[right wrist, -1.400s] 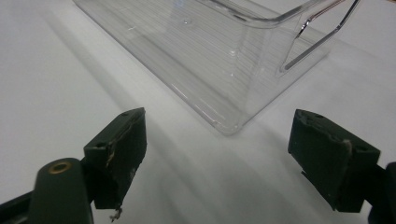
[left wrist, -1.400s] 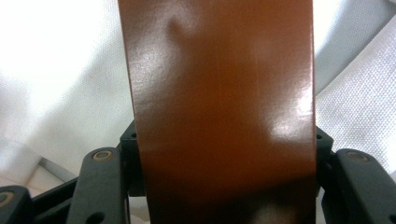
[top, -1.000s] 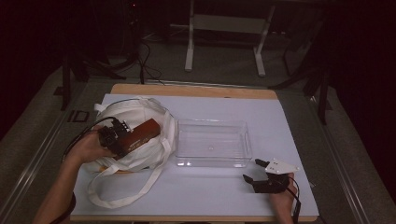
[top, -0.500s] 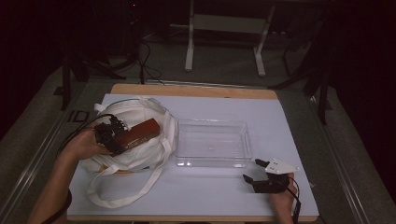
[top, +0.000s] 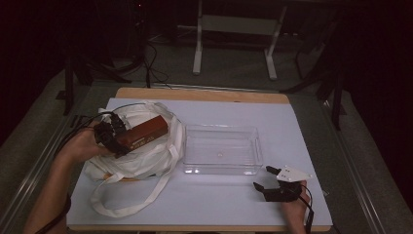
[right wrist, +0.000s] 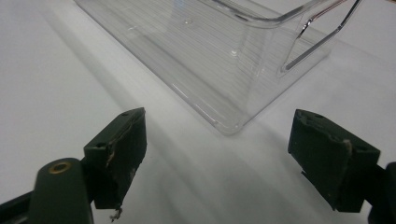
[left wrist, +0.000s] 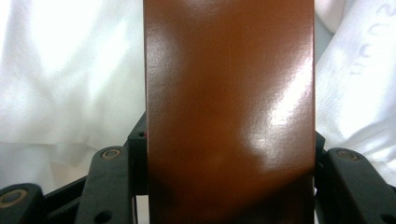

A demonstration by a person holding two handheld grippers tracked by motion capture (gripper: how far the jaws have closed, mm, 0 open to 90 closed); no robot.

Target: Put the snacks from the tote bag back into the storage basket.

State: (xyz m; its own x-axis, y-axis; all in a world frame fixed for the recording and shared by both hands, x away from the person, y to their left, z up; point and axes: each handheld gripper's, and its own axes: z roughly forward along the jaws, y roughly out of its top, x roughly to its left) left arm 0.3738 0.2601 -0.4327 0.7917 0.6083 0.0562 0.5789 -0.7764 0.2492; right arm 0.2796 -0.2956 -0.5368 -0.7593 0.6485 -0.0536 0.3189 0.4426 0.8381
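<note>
A long reddish-brown box (top: 143,133) is held above a white cloth tote bag (top: 146,156) at the table's left, with my left gripper (top: 113,138) shut on its near end. In the left gripper view the brown box (left wrist: 229,112) stands between the two black jaws, with white bag cloth (left wrist: 65,84) behind it. A clear plastic tray (top: 221,168) sits empty at the table's middle. My right gripper (top: 269,178) rests open on the table just off the tray's near right corner; in its own view the clear tray (right wrist: 219,60) lies ahead of the open right gripper (right wrist: 238,154).
The white table cover (top: 311,131) is bare to the right of the tray. The bag's long handle loop (top: 119,207) trails toward the front edge. Table legs and cables stand on the dark floor beyond the far edge.
My left gripper has lifted the brown box a little and drawn it left over the bag. The right gripper has stayed where it was.
</note>
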